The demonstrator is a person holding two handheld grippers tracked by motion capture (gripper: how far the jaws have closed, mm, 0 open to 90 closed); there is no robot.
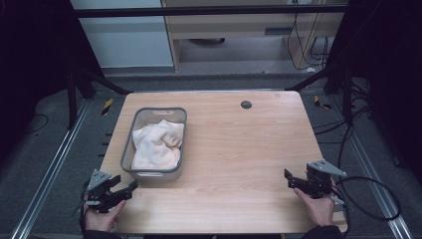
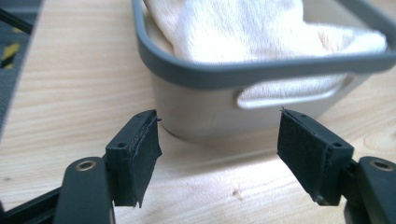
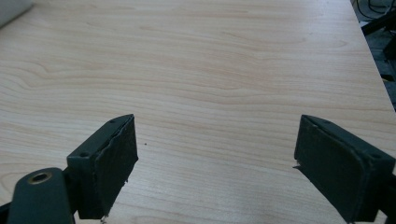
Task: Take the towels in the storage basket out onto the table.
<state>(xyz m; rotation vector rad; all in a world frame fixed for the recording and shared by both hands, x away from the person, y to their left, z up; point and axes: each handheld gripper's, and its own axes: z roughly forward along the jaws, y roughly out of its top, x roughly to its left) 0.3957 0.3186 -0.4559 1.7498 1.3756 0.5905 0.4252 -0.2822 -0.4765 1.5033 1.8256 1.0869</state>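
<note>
Left hand-held gripper (image 1: pixel 124 191): sitting at the near left corner of the bench (image 1: pixel 249 149), held in the person's left hand (image 1: pixel 102 216); its jaws are standing well apart with nothing between them, pointing toward the basket's near end.
Left gripper view: the two black pads (image 2: pixel 135 156) are framing the basket's near wall and handle slot from just in front, not touching it.
Basket (image 1: pixel 128 164): a grey rectangular tub sitting on the left half of the bench, long side running away from the person.
Towel (image 1: pixel 157 142): a cream-white cloth lying crumpled inside the basket, bulging up to the rim.
Bench middle: bare pale wood, with a small dark round disc (image 1: pixel 246 104) lying near the far edge.
Right hand-held gripper (image 1: pixel 291 179): resting at the near right corner in the person's right hand (image 1: pixel 316 204), a black cable (image 1: pixel 373 199) looping off the edge; its jaws are gaping wide over bare wood, gripping nothing.
</note>
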